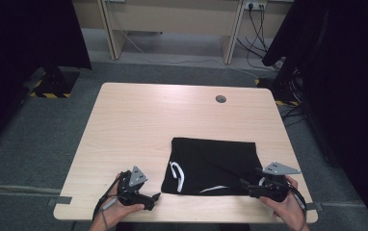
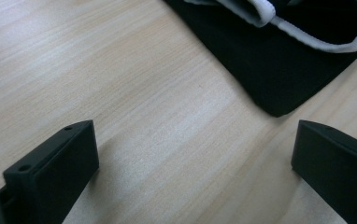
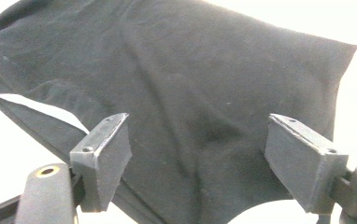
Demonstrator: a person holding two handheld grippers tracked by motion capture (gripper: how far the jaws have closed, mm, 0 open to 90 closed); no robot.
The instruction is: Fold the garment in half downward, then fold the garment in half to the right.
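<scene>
Right gripper (image 3: 197, 158) stood with jaws wide apart over the near right corner of the folded black garment (image 1: 216, 166), pads not pressing the cloth. Left gripper (image 2: 193, 163) likewise spread wide, nothing between its jaws, parked on bare table (image 1: 138, 120) just beside the garment's near left corner. Garment lay flat at the near right of the table, white trim (image 1: 177, 174) showing at its left edge.

Risk — a low jaw could snag the top layer and drag the fold open. Near and right table edges were close; ample free room lay left and far.

Both grippers are black with blocky screw-holed jaws, grey three-cornered top plates and trailing cables.
</scene>
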